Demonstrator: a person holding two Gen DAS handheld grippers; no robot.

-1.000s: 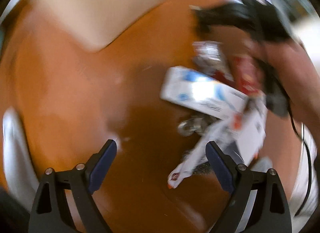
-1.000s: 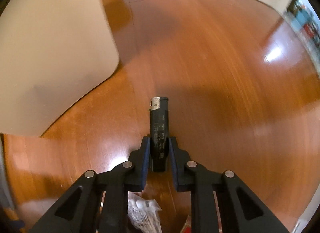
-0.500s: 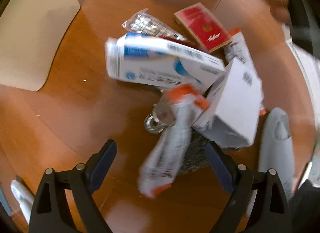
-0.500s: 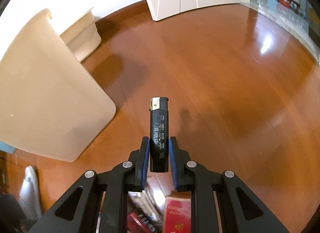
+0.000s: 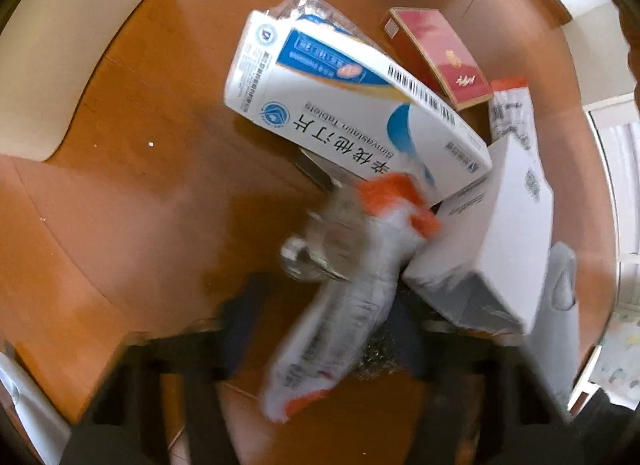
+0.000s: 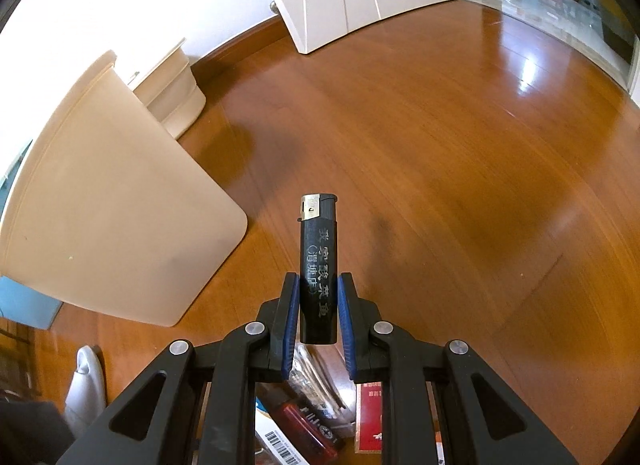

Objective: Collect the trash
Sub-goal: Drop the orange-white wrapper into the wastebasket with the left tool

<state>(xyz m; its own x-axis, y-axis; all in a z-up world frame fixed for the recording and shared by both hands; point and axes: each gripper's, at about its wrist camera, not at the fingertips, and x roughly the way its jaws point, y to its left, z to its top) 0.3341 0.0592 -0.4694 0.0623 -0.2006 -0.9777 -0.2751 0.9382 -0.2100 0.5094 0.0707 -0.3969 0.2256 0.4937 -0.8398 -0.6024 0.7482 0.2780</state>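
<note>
Trash pile (image 5: 360, 185) sitting ahead of blurred left gripper (image 5: 320, 329) — grip state unclear; right gripper (image 6: 318, 311) clamping upright black plastic lighter (image 6: 319, 265) — beige plastic bin (image 6: 112, 201) lying forward-left.

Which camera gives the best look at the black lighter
The right wrist view: the black lighter stands sharp and centred, pinched upright in the right gripper, its printed characters and metal top visible. The left wrist view shows none of it, only blurred packaging on the floor.
</note>
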